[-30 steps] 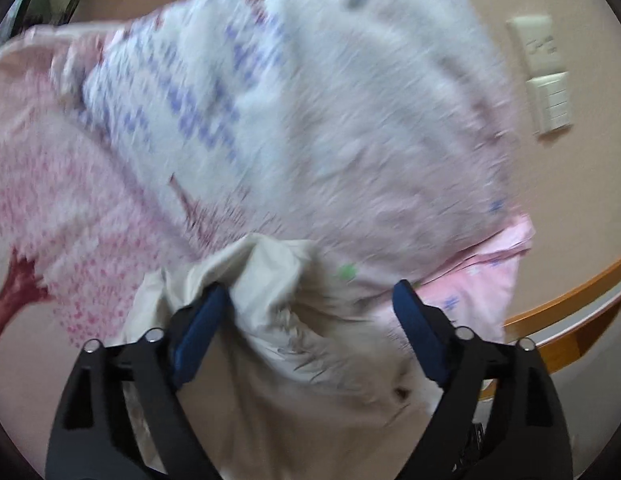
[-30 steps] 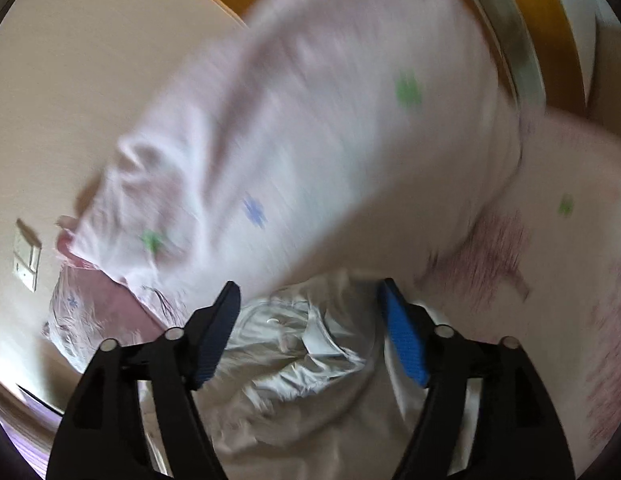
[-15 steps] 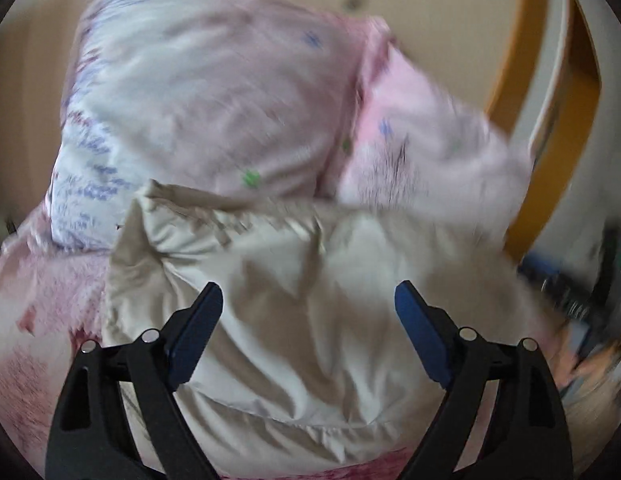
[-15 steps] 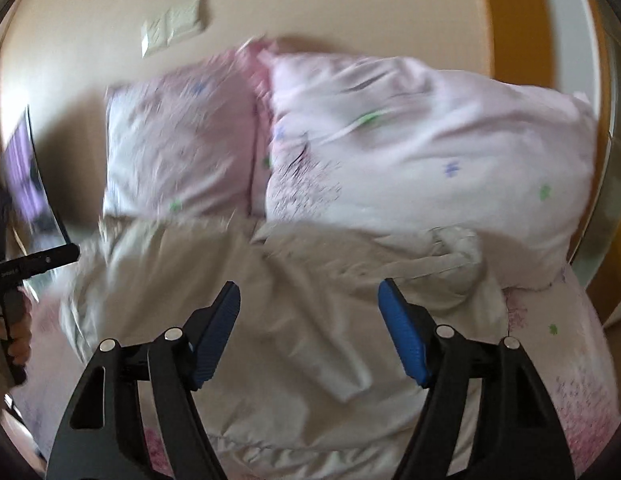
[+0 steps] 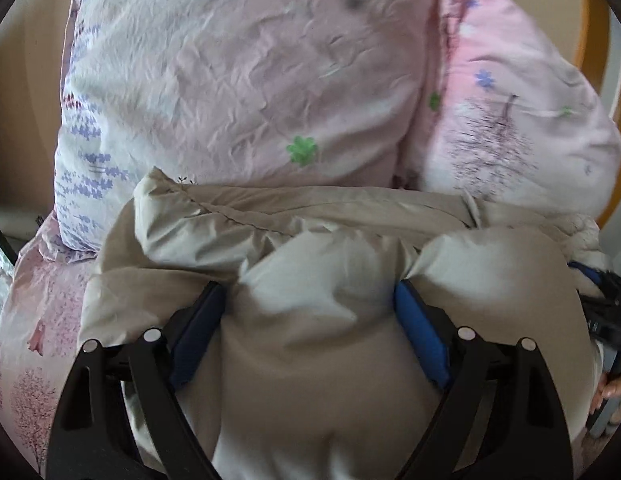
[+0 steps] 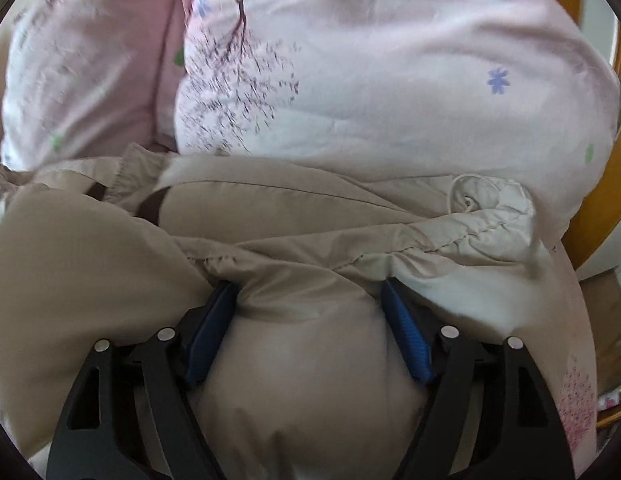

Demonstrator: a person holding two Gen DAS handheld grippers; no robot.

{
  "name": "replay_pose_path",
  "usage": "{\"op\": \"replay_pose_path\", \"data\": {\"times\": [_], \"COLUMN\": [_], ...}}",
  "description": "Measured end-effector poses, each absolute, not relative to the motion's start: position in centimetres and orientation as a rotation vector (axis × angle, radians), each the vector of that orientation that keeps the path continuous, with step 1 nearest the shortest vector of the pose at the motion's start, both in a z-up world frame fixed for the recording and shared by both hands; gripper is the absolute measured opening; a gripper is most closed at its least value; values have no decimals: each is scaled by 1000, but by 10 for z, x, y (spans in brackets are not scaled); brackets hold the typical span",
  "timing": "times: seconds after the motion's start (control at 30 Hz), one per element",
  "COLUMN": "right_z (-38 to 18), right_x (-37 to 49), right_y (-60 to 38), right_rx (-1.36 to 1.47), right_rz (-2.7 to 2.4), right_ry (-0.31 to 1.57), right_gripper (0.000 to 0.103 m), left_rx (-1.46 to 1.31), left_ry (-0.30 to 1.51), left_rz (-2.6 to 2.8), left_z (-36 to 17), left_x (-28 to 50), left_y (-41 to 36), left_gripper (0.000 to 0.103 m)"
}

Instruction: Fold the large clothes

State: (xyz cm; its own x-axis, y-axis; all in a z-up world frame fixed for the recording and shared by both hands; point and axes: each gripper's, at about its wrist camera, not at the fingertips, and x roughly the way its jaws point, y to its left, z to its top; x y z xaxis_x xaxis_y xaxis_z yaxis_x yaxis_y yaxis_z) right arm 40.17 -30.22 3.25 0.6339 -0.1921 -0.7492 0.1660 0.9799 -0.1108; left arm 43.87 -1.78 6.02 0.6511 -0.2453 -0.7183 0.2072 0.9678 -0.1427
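Note:
A beige padded jacket [image 5: 318, 360] lies spread on the bed, its far edge against the pillows. In the left wrist view my left gripper [image 5: 310, 300] stands wide open, pressed down into the jacket, and a bulge of fabric rises between its blue pads [image 5: 420, 344]. In the right wrist view the jacket [image 6: 302, 360] fills the lower half, with a gathered seam [image 6: 430, 248] across it. My right gripper [image 6: 310, 292] is also wide open, and fabric bulges between its blue pads [image 6: 208, 336]. Neither gripper pinches the cloth.
Two pink floral pillows [image 5: 246, 72] [image 6: 390, 60] stand at the head of the bed. Pink patterned bedding [image 5: 34, 340] lies under the jacket. A wooden bed frame [image 6: 598, 208] shows at the right. The other gripper and a hand [image 5: 608, 320] show at the right edge.
Both grippers swung from blurred views of the pillows and bunched jacket down onto the jacket, now laid out flat on the bed. The jaws stayed wide open throughout.

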Motion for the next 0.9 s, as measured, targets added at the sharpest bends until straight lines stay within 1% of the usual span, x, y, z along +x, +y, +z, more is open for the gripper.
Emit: {"op": "replay_pose_path", "data": {"times": [0.23, 0.43, 0.57, 0.73, 0.83, 0.9], "right_z": [18, 14, 34, 70, 63, 52], "right_x": [415, 407, 374, 323, 316, 319], "right_y": [-312, -314, -330, -375, -395, -406], "right_rx": [-12, -9, 74, 164, 150, 173], "right_rz": [-211, -216, -171, -223, -294, -320], "right_ry": [861, 845, 786, 677, 693, 738], "right_gripper": [82, 83, 81, 81, 81, 79], "left_rx": [-84, -103, -146, -178, -153, -139], "left_ry": [818, 828, 843, 789, 779, 789], "left_rz": [-220, -209, -267, -276, -228, -197], "left_z": [45, 36, 45, 69, 72, 69], "left_x": [454, 458, 439, 406, 401, 403], "left_y": [-23, -28, -11, 25, 43, 52], "left_gripper": [91, 92, 89, 89, 89, 89]}}
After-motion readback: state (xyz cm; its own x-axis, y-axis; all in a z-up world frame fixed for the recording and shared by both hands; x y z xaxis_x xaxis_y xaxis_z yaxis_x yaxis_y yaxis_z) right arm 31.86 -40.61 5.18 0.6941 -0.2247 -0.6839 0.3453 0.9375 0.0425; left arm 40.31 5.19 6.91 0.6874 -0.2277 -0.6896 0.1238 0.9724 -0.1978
